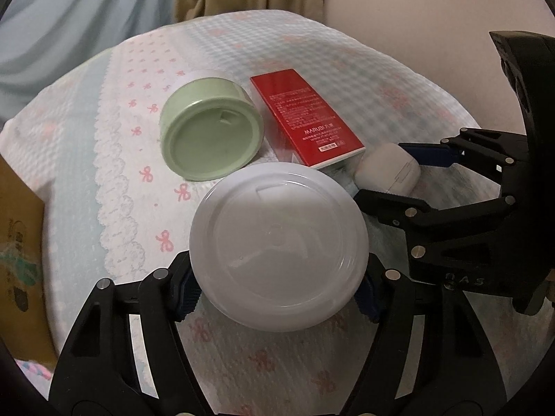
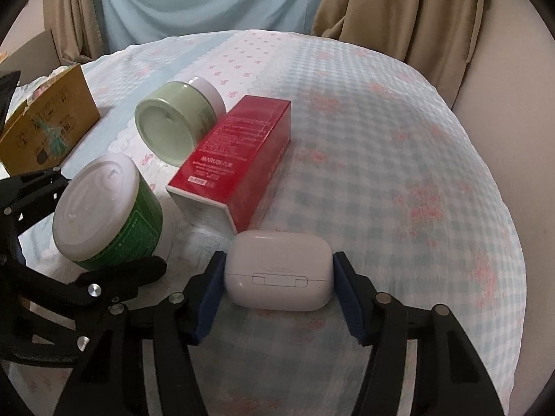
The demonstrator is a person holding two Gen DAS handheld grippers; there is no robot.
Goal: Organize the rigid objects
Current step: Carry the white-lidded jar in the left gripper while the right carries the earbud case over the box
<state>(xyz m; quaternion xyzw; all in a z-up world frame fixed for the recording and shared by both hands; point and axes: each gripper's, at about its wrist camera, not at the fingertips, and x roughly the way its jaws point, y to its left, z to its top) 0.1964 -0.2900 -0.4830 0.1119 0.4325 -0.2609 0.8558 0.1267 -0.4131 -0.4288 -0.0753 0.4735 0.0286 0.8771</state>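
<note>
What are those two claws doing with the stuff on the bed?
A person is tidying small things with a claw in each hand. The left claw is squeezed around a green jar with a white lid. The right claw is squeezed around a small white earbud case. A red box and a pale green jar on its side lie behind them on the checked cloth.

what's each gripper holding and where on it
Left gripper: white-lidded green jar, pads on its opposite sides. Right gripper: white earbud case, clamped at its two short ends.
</note>
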